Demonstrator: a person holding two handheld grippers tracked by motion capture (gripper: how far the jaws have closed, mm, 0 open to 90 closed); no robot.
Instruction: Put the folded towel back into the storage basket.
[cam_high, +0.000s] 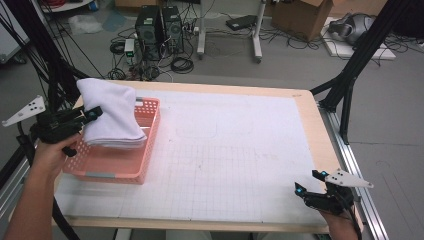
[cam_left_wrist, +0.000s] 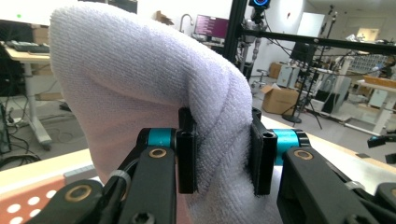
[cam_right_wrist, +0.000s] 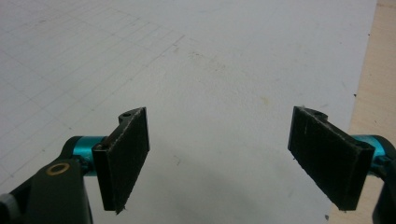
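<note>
Pinching folded white terry towel (cam_high: 109, 112) in left tool (cam_high: 91, 114) over pink perforated plastic basket (cam_high: 145, 150) at 9 o'clock; right tool (cam_high: 312, 184) spread, idle. Risk: overhanging fold snagging basket rim, unfolding.

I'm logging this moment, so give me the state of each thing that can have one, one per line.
Folded white terry towel: clamped, held over the basket, lower edge inside it.
Pink perforated plastic basket: upright on the table, towel partly in it.
Left gripper: jaws shut on the towel.
Right gripper: jaws open, nothing between them, low over the white mat.
</note>
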